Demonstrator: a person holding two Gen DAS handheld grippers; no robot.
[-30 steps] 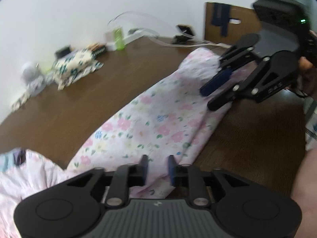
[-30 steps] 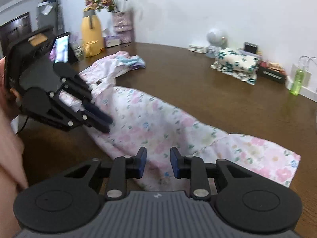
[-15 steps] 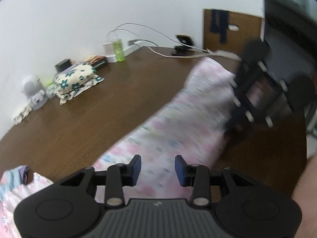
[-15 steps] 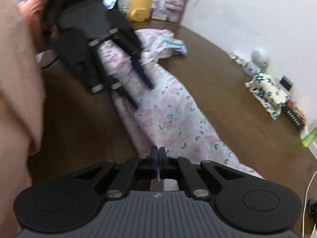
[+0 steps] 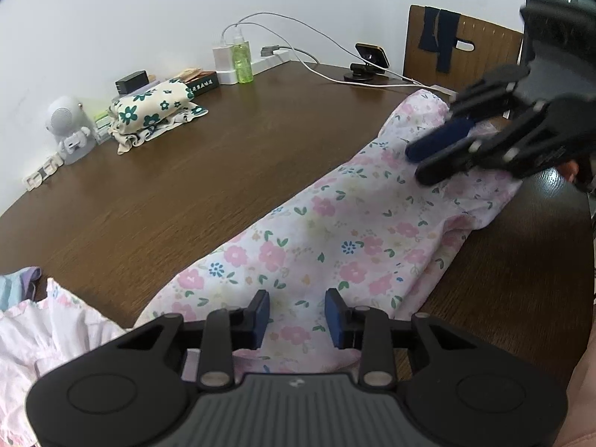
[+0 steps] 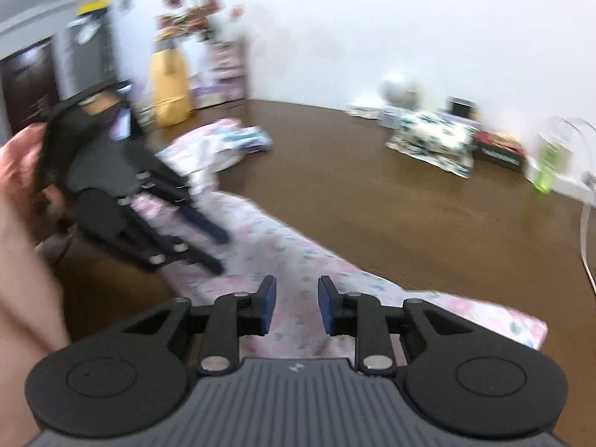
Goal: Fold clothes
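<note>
A long pink floral garment (image 5: 335,231) lies stretched across the brown table (image 5: 186,193). My left gripper (image 5: 297,314) is open just above its near end, with cloth showing in the gap between the fingers but not pinched. The right gripper (image 5: 419,162) hovers over the garment's far end, its fingers slightly apart. In the blurred right wrist view my right gripper (image 6: 297,307) is open over the garment (image 6: 283,249). The left gripper (image 6: 219,255), held by a hand (image 6: 18,164), hangs over the other end.
A rumpled pile of clothes (image 5: 44,331) lies beside the garment's near end. Along the wall stand a folded green-flowered cloth (image 5: 156,108), a white speaker (image 5: 69,126), a green bottle (image 5: 242,59), cables and a phone stand (image 5: 368,56). A chair (image 5: 462,52) and a yellow vase (image 6: 169,89) sit at opposite table ends.
The right gripper was shut half a second ago and has opened and swung up. The left gripper's fingers have spread wider. The garment lies in much the same place.
</note>
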